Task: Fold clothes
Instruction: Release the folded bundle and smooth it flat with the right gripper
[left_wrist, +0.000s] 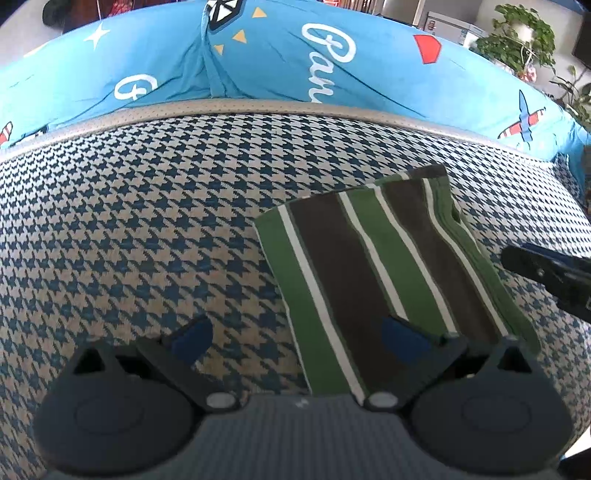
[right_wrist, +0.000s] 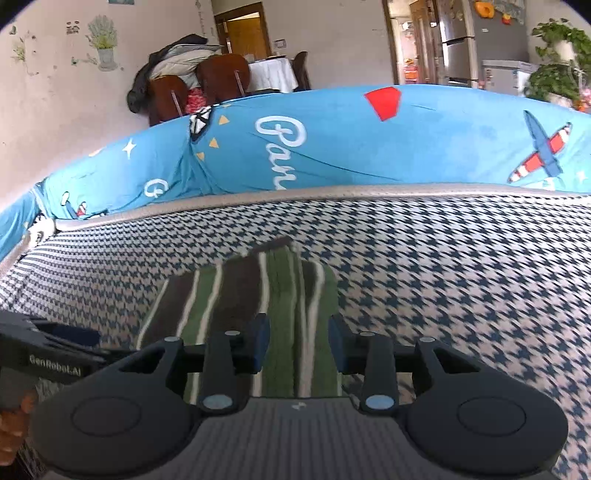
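Your left gripper (left_wrist: 299, 338) hangs above the houndstooth cushion (left_wrist: 129, 221) with its jaws spread wide and nothing between them — the left finger sits over bare cushion, the right finger over the near edge of the striped garment (left_wrist: 373, 266). That garment is folded into a compact rectangle of green, brown and white stripes and lies flat on the cushion, right of centre in the left wrist view, with stacked layers visible along its right edge.

Your right gripper (right_wrist: 295, 347) is also released: its blue-padded fingers stand apart over the near end of the striped garment (right_wrist: 236, 295), and no fabric is pinched between them. Whether the pads touch the cloth cannot be told. In the left wrist view, the right gripper (left_wrist: 546, 271) enters from the right edge, just beside the garment's right side. In the right wrist view, the left gripper's body (right_wrist: 48, 354) shows at the lower left, with a hand (right_wrist: 14, 424) partly visible beneath it.

Behind the cushion runs a pale piped edge, then a blue printed sheet (right_wrist: 369, 147) — white lettering, red shapes, aeroplanes. Potted plants (right_wrist: 557, 62) stand at the far right.
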